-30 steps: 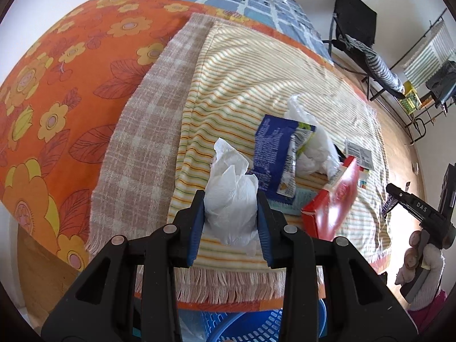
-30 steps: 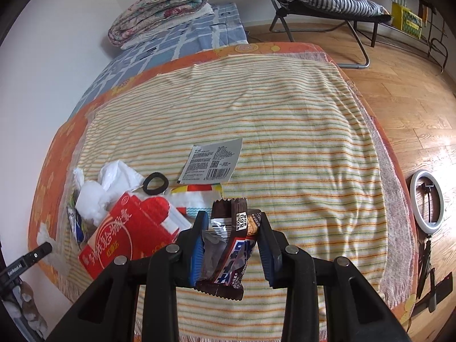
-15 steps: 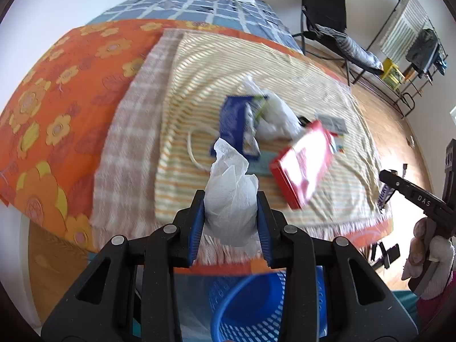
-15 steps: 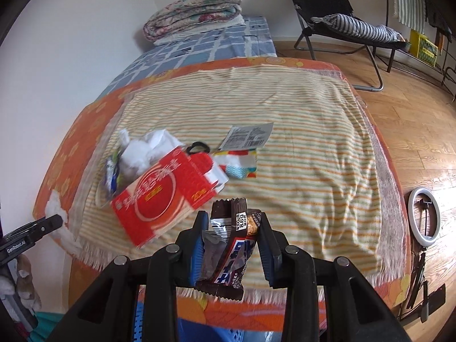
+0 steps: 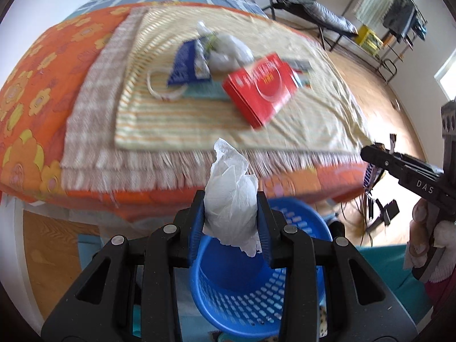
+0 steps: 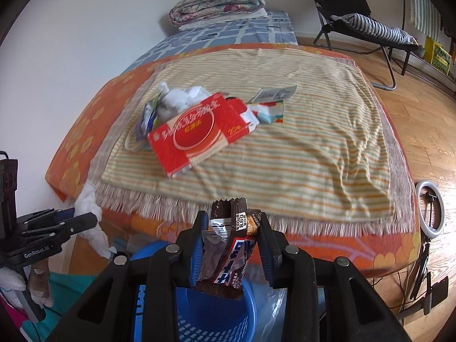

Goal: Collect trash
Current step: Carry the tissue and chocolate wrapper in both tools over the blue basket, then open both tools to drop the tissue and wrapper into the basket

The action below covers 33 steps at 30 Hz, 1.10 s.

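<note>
Striped cloth (image 6: 285, 142) covers a bed (image 5: 34, 85) that carries the remaining trash: a red box (image 5: 260, 87), a blue wrapper (image 5: 185, 65) and a white bag (image 5: 228, 51). My left gripper (image 5: 231, 213) has its jaws closed on a crumpled tissue (image 5: 232, 196), held above a blue basket (image 5: 236, 293) on the floor at the bed's edge, I judge for dropping it in. My right gripper (image 6: 230, 245) clamps a candy wrapper (image 6: 230, 250) over the same basket (image 6: 216, 313), likely for the same reason.

White wall (image 6: 85, 28), wood floor (image 6: 427, 119), folding chair (image 6: 356, 14) w/ striped cushion (image 6: 376, 27).
</note>
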### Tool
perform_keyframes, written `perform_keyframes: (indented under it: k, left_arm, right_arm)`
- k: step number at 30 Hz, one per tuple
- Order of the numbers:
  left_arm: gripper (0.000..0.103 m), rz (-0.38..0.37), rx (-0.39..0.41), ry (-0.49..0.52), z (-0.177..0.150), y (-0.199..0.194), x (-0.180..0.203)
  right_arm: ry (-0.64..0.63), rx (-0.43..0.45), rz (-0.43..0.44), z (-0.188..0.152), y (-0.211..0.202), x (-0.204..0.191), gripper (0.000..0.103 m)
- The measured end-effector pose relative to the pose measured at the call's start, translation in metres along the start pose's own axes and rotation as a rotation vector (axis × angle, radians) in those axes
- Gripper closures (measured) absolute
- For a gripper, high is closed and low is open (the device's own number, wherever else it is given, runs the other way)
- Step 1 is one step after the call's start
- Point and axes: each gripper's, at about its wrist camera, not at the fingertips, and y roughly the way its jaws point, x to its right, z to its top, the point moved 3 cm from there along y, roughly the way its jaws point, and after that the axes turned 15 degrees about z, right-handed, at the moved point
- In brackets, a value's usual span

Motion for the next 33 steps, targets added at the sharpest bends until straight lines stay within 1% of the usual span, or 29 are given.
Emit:
perform_keyframes:
  k: [4,7,14,20,28,29,30,32,33]
  left_arm:
    - [0.069,-0.006,-0.02,0.041,-0.018,0.005,0.012]
    - [0.069,-0.018,-0.046,0.046,-0.029,0.011,0.015]
    - [0.069,-0.018,-0.089,0.09,-0.052,0.023,0.023]
    - [0.069,-0.016,-0.113,0.113,-0.066,0.031,0.024]
    - [0.069,-0.013,-0.12,0.134,-0.07,0.034,0.026]
    - [0.069,-0.012,-0.12,0.139,-0.07,0.035,0.027]
    - [0.065,-0.01,-0.12,0.142,-0.07,0.035,0.028]
    - [0.061,-0.016,-0.122,0.145,-0.07,0.036,0.03]
    - [0.061,-0.016,-0.123,0.147,-0.07,0.036,0.031]
  right_arm:
    - [-0.019,-0.033,0.004,-0.022,0.006,-0.008,0.068]
    - [-0.032,-0.067,0.008,-0.039,0.014,-0.015,0.067]
    - [-0.084,-0.128,0.012,-0.068,0.028,-0.032,0.067]
    - [-0.111,-0.152,0.018,-0.084,0.034,-0.043,0.067]
    - [-0.134,-0.176,0.021,-0.094,0.04,-0.05,0.067]
    - [-0.136,-0.178,0.02,-0.094,0.04,-0.051,0.066]
    - [-0.137,-0.179,0.02,-0.094,0.04,-0.05,0.064]
    - [-0.135,-0.176,0.021,-0.095,0.04,-0.051,0.052]
    - [-0.133,-0.173,0.021,-0.094,0.04,-0.05,0.049]
